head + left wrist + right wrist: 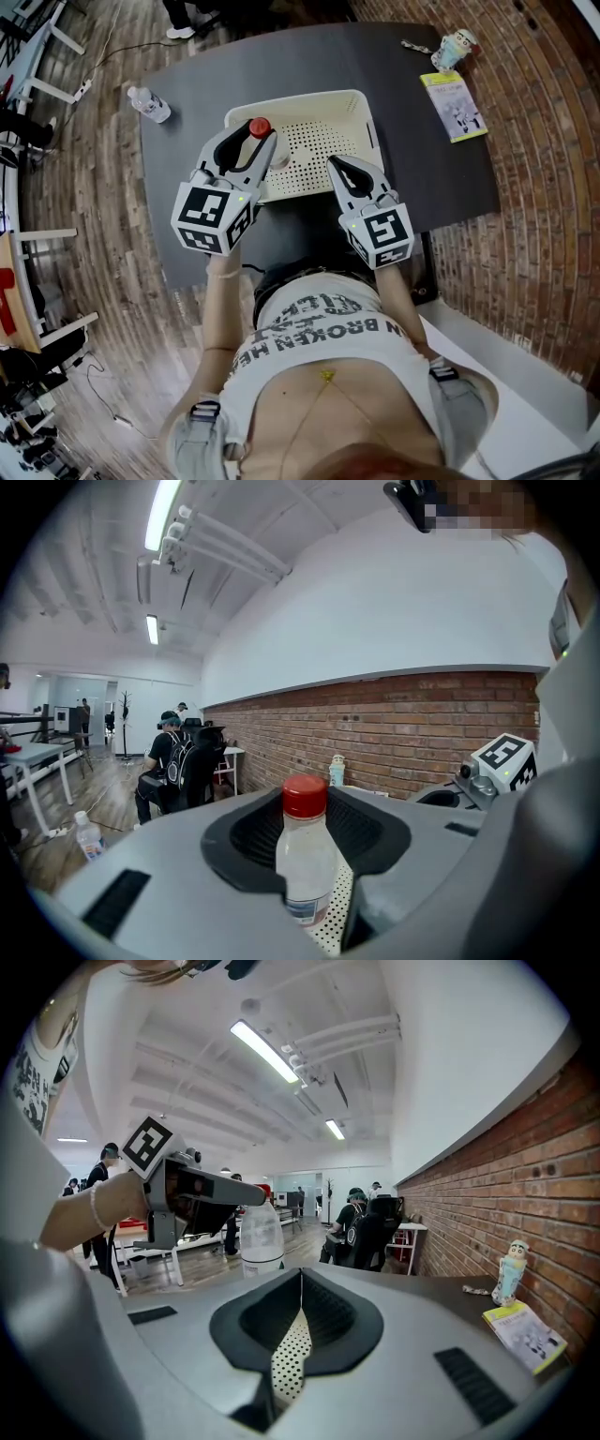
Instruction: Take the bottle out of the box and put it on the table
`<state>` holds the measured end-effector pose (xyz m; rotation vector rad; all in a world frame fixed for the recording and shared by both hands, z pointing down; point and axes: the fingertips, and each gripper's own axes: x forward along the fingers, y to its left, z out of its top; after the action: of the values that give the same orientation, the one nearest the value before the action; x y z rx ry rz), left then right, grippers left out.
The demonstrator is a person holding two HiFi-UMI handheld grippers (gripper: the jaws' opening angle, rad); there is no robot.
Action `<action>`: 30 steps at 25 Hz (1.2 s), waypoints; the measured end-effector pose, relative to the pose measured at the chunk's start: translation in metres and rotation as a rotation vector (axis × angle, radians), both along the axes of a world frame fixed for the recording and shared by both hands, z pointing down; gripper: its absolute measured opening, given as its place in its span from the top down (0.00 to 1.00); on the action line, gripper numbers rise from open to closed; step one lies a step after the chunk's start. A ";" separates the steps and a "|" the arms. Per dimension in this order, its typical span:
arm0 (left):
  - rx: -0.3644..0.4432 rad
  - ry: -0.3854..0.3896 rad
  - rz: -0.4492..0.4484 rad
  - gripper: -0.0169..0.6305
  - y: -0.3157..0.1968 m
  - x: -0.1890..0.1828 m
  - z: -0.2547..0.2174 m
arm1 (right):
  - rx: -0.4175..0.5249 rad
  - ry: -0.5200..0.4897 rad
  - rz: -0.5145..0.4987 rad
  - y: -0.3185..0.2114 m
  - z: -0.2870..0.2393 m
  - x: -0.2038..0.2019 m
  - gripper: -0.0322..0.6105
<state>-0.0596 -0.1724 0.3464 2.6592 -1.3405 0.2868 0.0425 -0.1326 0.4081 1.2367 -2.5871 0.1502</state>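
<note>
A: Over the box (362, 101), left side: what is the left gripper (257, 140) holding?
B: It is clamping the upright bottle (260, 127). The right gripper (334, 163) is hovering clenched, empty, over the box.

The bottle (305, 864) was clear, smooth plastic with a glossy red cap (305, 796). The box (300, 98) was cream perforated plastic, the bench (281, 66) dark and matt, the wall (422, 724) rough brick, the floor (94, 187) wood planks.
</note>
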 end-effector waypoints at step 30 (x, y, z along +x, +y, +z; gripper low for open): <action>0.041 -0.011 -0.188 0.75 0.040 -0.189 -0.009 | -0.024 0.032 -0.002 0.029 0.019 -0.111 0.94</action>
<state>-0.2482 -0.1323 0.3376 2.5426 -1.6023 0.2536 -0.0683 -0.1034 0.4273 1.2188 -2.5513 0.1590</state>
